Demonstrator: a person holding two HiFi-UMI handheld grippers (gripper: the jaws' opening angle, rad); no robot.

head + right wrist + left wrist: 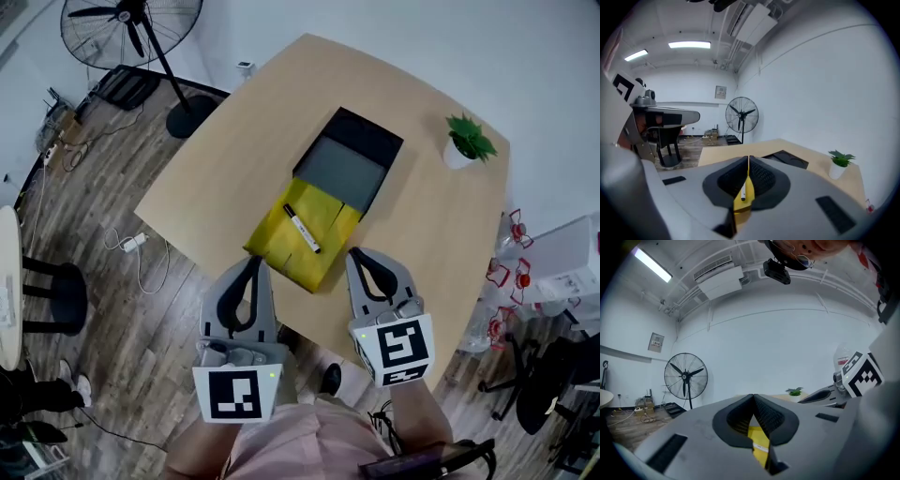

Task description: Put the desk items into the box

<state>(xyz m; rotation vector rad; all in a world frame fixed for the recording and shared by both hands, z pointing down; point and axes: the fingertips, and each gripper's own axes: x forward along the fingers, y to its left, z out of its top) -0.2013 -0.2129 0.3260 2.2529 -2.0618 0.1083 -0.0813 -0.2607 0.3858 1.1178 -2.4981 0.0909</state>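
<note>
A black box (349, 161) lies open on the wooden table (234, 159), its grey inside bare. A yellow folder (314, 246) rests against the box's near side, with a white marker (302, 228) with black ends lying on it. My left gripper (252, 265) is shut and holds nothing, at the folder's near left corner. My right gripper (362, 259) is also shut and holds nothing, just right of the folder's near edge. Below the shut left gripper (753, 398) a strip of folder (760, 446) shows. Under the shut right gripper (748, 160) lie the folder (749, 187) and marker (743, 192).
A small potted plant (466, 141) stands at the table's far right corner. A standing fan (141, 37) is on the floor beyond the far left side. Cables (131, 246) lie on the wooden floor to the left, and clutter sits beside the table's right edge.
</note>
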